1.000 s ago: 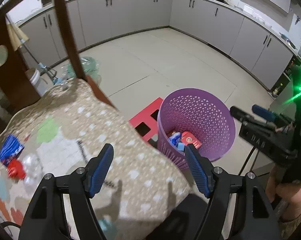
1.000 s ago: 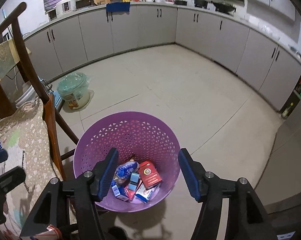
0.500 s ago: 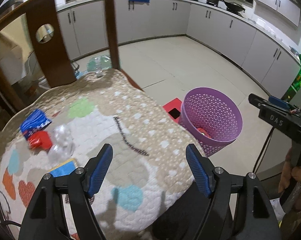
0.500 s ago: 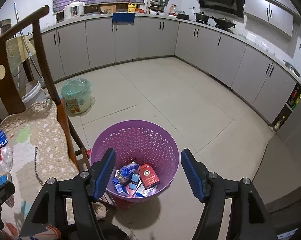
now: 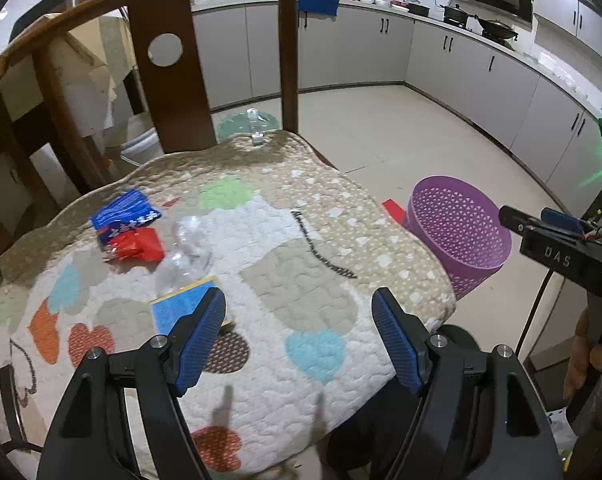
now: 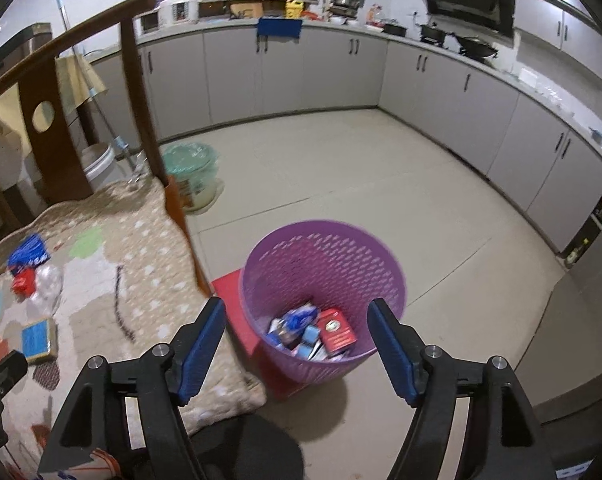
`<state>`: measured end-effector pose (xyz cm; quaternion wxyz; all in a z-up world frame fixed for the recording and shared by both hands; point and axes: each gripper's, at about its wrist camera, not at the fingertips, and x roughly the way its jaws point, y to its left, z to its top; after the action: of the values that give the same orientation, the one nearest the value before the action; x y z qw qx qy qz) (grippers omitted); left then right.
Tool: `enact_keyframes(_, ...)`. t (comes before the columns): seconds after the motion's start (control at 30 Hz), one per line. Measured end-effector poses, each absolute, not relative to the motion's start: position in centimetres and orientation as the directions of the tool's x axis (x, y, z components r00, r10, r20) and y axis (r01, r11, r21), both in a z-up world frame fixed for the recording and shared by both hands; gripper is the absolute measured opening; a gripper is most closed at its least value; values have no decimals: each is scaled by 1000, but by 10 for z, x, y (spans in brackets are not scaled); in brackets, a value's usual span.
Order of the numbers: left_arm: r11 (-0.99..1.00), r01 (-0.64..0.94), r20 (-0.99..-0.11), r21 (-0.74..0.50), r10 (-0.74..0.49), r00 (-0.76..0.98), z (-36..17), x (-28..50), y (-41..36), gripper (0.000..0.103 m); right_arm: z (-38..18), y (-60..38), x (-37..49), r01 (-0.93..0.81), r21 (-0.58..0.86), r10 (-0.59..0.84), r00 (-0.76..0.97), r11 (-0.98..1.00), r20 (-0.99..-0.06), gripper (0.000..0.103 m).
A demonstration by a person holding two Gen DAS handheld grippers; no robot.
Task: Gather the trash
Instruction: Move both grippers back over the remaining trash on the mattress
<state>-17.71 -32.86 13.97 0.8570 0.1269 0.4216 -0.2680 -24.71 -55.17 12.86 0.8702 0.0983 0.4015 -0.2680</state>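
On the quilted chair cushion [image 5: 301, 280] lie a blue wrapper [image 5: 125, 214], a red wrapper [image 5: 137, 245], a crushed clear plastic bottle [image 5: 185, 250] and a blue-and-yellow sponge [image 5: 183, 310]. My left gripper [image 5: 301, 332] is open and empty above the cushion's near edge, its left finger next to the sponge. The purple basket [image 6: 321, 296] stands on the floor to the right, holding several packets and a red box [image 6: 337, 332]. My right gripper [image 6: 297, 340] is open and empty above the basket's near rim. The basket also shows in the left wrist view [image 5: 457, 232].
The wooden chair back [image 5: 169, 60] rises behind the cushion. A red stool [image 6: 241, 304] sits under the basket's left side. A green-lidded tub [image 6: 191, 176] and a white bucket [image 6: 97, 162] stand on the floor beyond. Grey cabinets [image 6: 341, 76] line the walls.
My left gripper has swung left and back from the basket over the cushion, bringing the trash items into view. My right gripper has pulled back and up from the basket. Both stay open.
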Motion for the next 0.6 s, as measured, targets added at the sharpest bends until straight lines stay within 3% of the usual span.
enact_keyframes(0.6, 900, 435, -736, 21, -281, 616, 153, -182, -240, 77, 130, -470, -232, 382, -17, -254, 579, 924, -775, 80)
